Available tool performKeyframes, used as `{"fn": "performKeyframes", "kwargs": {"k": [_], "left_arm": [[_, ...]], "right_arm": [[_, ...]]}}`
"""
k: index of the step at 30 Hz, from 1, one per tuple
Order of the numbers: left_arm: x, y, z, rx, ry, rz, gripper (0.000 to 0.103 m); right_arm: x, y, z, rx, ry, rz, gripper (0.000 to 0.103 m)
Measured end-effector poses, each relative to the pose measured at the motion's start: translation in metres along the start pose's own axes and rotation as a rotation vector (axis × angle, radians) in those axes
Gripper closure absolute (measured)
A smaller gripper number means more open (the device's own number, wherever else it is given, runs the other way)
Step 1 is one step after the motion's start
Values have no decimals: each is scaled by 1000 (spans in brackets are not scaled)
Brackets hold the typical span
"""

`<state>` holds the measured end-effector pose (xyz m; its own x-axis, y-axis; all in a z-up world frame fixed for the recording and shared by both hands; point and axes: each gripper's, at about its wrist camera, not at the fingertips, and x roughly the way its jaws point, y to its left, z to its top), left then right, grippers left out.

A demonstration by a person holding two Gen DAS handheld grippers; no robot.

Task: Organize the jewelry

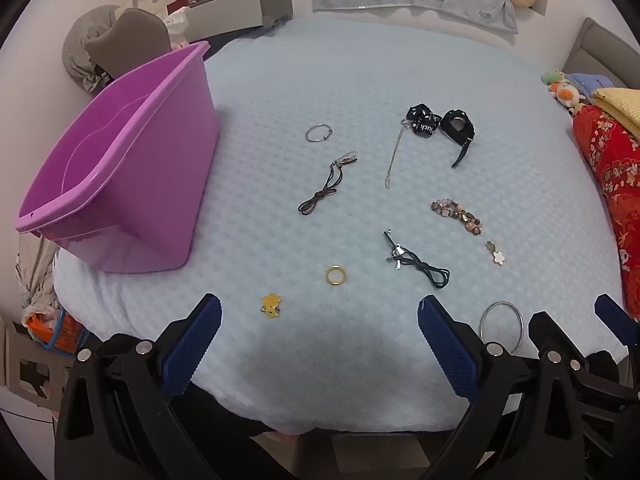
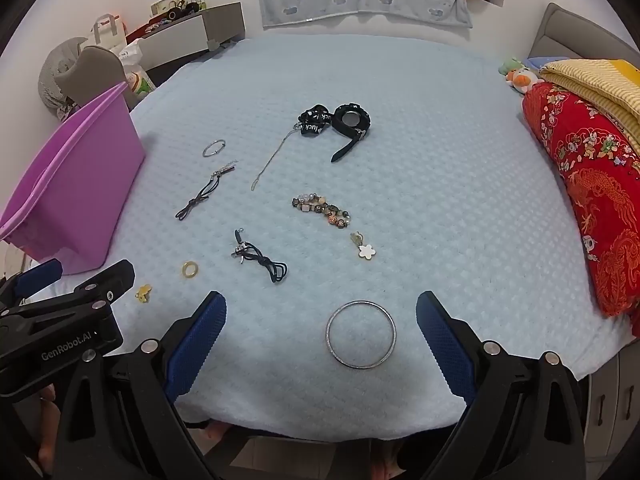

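Jewelry lies scattered on a light blue blanket (image 1: 320,72). A purple bin (image 1: 120,176) stands at the left. My left gripper (image 1: 319,322) hangs open above the near edge, with nothing between its fingers; a gold ring (image 1: 336,275) and a yellow charm (image 1: 272,305) lie just ahead of it. My right gripper (image 2: 321,320) is open too, and a large silver bangle (image 2: 361,334) lies on the blanket between its fingers, untouched. Farther off are a beaded bracelet (image 2: 321,207), a flower charm (image 2: 366,251), two dark cords (image 2: 260,258), a thin chain (image 2: 272,162), a small silver ring (image 2: 213,148) and a black watch (image 2: 351,122).
A folded red quilt (image 2: 588,184) with a yellow blanket on it lines the right edge. Plush toys (image 2: 518,76) sit at the far right corner. A grey nightstand (image 2: 192,36) and bags stand beyond the bin. The left gripper's body (image 2: 60,320) shows at the right view's lower left.
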<state>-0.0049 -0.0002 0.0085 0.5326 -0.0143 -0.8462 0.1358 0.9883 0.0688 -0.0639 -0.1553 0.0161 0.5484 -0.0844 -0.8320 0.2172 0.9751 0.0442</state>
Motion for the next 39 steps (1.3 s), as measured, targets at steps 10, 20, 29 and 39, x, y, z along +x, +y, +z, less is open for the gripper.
{"fn": "performKeyframes", "kwargs": {"k": [10, 20, 29, 39], "left_arm": [[-5, 3, -4, -7, -7, -2, 6], [-8, 3, -7, -9, -15, 3, 6], [-11, 6, -8, -13, -19, 2, 6], [-14, 8, -10, -17, -25, 2, 6]], "right_arm": [[-3, 6, 0, 1, -4, -4, 11], [-9, 4, -3, 2, -15, 2, 11], [-14, 4, -5, -1, -21, 3, 11], [-16, 4, -4, -2, -24, 3, 11]]}}
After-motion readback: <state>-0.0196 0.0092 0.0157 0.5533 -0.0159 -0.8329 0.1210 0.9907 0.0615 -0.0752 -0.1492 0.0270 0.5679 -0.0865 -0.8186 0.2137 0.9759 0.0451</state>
